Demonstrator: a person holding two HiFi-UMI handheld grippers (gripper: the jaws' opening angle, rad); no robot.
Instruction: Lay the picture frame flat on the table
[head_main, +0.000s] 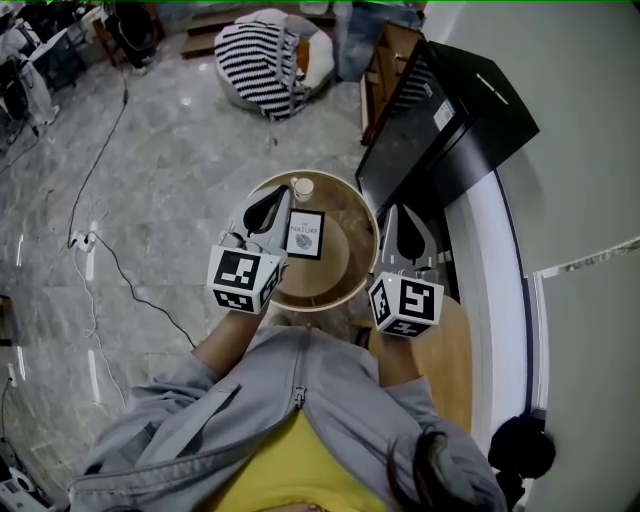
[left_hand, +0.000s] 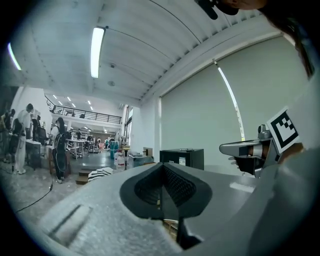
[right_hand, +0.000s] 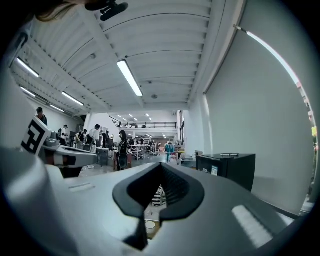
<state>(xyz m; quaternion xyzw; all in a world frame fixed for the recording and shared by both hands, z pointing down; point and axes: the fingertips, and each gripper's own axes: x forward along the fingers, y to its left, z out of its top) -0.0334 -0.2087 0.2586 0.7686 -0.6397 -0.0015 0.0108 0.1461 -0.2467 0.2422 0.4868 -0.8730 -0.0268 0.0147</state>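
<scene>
While the left gripper (head_main: 268, 208) and right gripper (head_main: 404, 228) are hovering, fingers (left_hand: 175, 186) closed on nothing, the picture frame (head_main: 305, 233) is facing up on the worktop (head_main: 345, 262), possibly lying flat.

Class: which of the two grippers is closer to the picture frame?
The left gripper, just beside the picture frame; the right gripper is outside the round table's right rim.

The black-edged picture frame (head_main: 306, 234) with a white print sits on the round wooden table (head_main: 352, 245).
</scene>
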